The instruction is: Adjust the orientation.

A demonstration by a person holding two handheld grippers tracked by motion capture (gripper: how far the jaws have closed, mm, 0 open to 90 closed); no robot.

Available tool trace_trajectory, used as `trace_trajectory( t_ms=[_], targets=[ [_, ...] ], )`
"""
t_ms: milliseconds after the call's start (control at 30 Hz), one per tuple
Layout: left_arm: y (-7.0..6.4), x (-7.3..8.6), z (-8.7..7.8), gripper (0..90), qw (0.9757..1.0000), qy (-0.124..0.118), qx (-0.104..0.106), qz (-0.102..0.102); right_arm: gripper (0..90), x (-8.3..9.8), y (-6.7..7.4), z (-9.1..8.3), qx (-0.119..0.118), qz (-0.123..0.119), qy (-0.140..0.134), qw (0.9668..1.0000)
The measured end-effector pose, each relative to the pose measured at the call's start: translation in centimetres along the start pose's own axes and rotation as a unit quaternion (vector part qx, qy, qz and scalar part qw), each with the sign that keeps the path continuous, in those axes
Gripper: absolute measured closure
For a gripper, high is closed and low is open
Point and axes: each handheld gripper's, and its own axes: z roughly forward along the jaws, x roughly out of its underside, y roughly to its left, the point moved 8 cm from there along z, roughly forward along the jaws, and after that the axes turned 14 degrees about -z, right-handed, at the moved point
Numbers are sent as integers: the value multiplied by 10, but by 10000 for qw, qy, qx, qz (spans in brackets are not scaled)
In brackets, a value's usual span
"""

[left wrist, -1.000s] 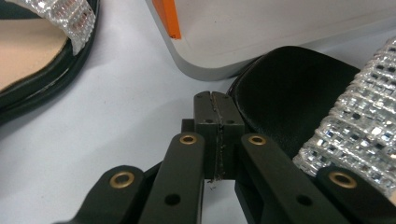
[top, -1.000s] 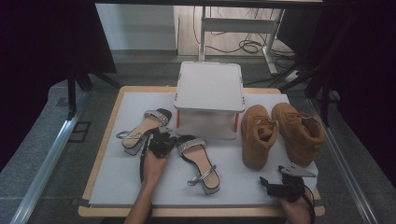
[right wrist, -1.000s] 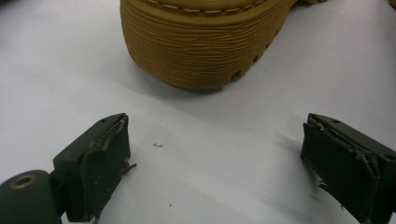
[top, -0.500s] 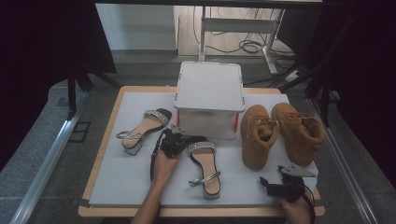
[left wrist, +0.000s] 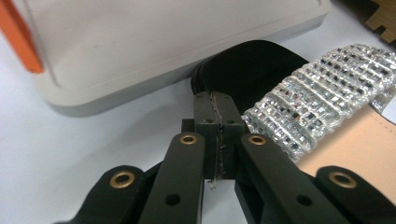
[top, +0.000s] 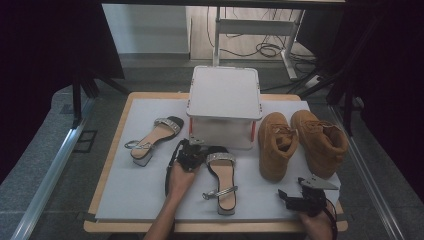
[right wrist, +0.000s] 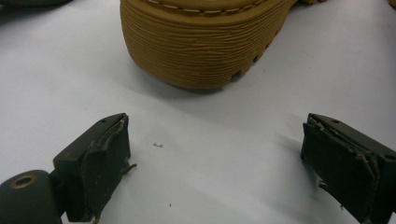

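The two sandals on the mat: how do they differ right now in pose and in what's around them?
The near sandal lies toe-first toward the white box, its black toe against the box base; the far sandal lies angled at the mat's left, apart from the box. The left gripper, fingers shut, is at the near sandal's toe; nothing touches the far sandal. Both have rhinestone straps and tan insoles.

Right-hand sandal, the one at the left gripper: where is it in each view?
High view: sandal lower centre, toe by the white box.
Left gripper view: its rhinestone strap and black toe at right, box beyond.
Right gripper view: not in it.
Shared landmark: white box.
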Motion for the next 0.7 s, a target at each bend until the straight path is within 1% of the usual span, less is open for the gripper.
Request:
trace_trajectory(
  t_ms=[67, 167, 200, 233, 300, 333, 367, 467, 500, 533, 567, 600, 633, 667, 700],
  targets=[
    [-2, 0, 1, 898, 10000, 11, 8, 8, 84, 0, 0, 0, -6, -3, 7, 10000],
    [-7, -2, 5, 899, 9999, 49, 84, 41, 84, 0, 0, 0, -1, 1, 0, 10000],
    [-12, -3, 8, 899, 9999, 76, 115, 72, 84, 0, 0, 0, -1, 0, 0, 10000],
    [-12, -3, 8, 899, 9999, 76, 115, 72, 84, 0, 0, 0, -1, 0, 0, 10000],
    [-16, -4, 11, 898, 9998, 97, 147, 114, 84, 0, 0, 0, 0, 0, -1, 10000],
    [-20, -5, 13, 899, 9996, 122, 193, 135, 84, 0, 0, 0, 0, 0, -1, 10000],
    [-20, -5, 13, 899, 9996, 122, 193, 135, 84, 0, 0, 0, 0, 0, -1, 10000],
    [-28, -7, 19, 899, 9993, 154, 274, 180, 84, 0, 0, 0, -1, 0, -2, 10000],
    [-32, -8, 21, 899, 9991, 169, 334, 200, 84, 0, 0, 0, -1, 2, -2, 10000],
    [-32, -8, 21, 898, 9991, 169, 334, 200, 84, 0, 0, 0, -1, 2, -2, 10000],
    [-34, -9, 23, 898, 9989, 173, 365, 240, 84, 0, 0, 0, -1, 0, -2, 10000],
    [-36, -9, 24, 898, 9989, 192, 362, 239, 84, 0, 0, 0, -1, 0, -2, 10000],
    [-40, -9, 27, 899, 9986, 220, 406, 270, 84, 0, 0, 0, -1, 0, -2, 10000],
    [-40, -9, 27, 898, 9986, 220, 406, 270, 84, 0, 0, 0, -1, -1, -3, 10000],
    [-42, -10, 28, 898, 9982, 254, 424, 344, 84, 0, 0, 0, -1, -1, -3, 10000]
  ],
)
